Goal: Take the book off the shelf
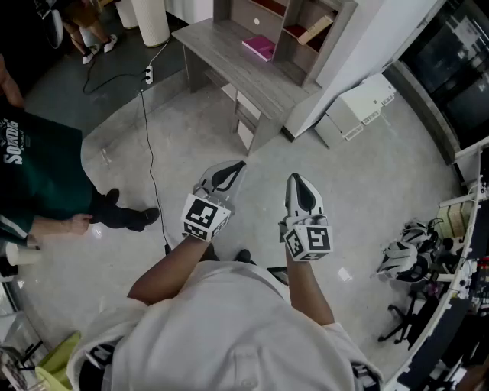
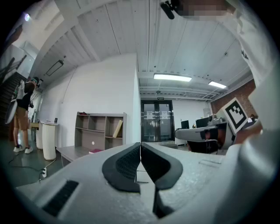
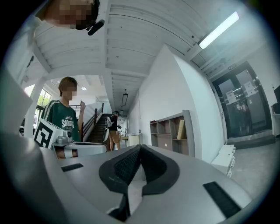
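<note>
A tan book [image 1: 315, 29] leans in an upper compartment of the grey shelf [image 1: 336, 30] that stands on a desk [image 1: 229, 57] far ahead of me. The same book [image 2: 117, 128] shows small in the left gripper view, and again as the book [image 3: 180, 129] in the right gripper view. A pink book [image 1: 260, 47] lies flat on the desk top. My left gripper [image 1: 237, 166] and right gripper [image 1: 296, 179] hang side by side over the floor, well short of the desk. Both are shut with nothing between the jaws, which touch in the left gripper [image 2: 140, 146] and right gripper [image 3: 140, 149] views.
A person in a green shirt [image 1: 30, 164] stands at the left. A black cable [image 1: 149, 137] runs across the floor from a power strip. White boxes [image 1: 355, 107] sit right of the desk, a white cylinder [image 1: 150, 19] left of it. Gear clutters the far right [image 1: 409, 256].
</note>
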### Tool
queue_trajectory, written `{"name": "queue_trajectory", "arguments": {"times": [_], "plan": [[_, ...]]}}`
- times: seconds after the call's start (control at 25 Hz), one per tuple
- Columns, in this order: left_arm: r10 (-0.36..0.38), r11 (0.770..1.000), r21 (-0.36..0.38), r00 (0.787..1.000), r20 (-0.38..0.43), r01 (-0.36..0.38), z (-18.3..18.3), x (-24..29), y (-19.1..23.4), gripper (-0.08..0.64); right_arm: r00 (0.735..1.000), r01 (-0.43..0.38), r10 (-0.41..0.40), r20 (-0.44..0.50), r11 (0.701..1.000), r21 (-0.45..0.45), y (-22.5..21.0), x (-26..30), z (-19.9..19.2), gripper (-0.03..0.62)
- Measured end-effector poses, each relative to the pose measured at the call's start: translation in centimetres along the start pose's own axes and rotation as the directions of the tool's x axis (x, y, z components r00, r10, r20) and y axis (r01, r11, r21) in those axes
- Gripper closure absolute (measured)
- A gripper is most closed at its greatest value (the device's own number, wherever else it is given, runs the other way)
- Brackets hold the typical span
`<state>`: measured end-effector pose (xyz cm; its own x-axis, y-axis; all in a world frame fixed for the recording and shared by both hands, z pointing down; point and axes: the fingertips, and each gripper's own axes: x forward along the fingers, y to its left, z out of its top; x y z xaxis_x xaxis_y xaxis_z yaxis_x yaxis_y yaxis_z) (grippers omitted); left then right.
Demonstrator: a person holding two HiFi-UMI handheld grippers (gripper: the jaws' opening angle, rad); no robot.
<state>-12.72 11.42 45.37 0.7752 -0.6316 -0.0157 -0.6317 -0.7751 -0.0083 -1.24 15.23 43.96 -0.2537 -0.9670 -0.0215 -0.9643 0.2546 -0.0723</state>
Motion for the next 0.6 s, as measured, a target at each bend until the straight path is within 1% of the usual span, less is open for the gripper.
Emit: {"name": "queue_trajectory", "arguments": {"times": [0.16,0.44,0.6], "plan": [[-0.011,1.000,-0.002,1.000,0.001,0.011,0.3,-0.6,-0.7,0.543,1.000,0.004,-0.004,-0.001,1.000,-0.003,0.5,-0.5,0.5,0.577],[0.002,1.000,-0.004,1.000,-0.008,-0.002,0.5,-1.5,-0.9,0.543,1.000,-0.022,0.022,0.009,1.000,0.010,1.1,-0.8,0.5,0.577],[0.005,1.000,-0.009,1.000,-0.005,-0.005,0.4,-1.3,-1.3,0.543,0.999,-0.027,0.027,0.038,1.000,0.007,0.8,-1.2,0.7,0.575]]}}
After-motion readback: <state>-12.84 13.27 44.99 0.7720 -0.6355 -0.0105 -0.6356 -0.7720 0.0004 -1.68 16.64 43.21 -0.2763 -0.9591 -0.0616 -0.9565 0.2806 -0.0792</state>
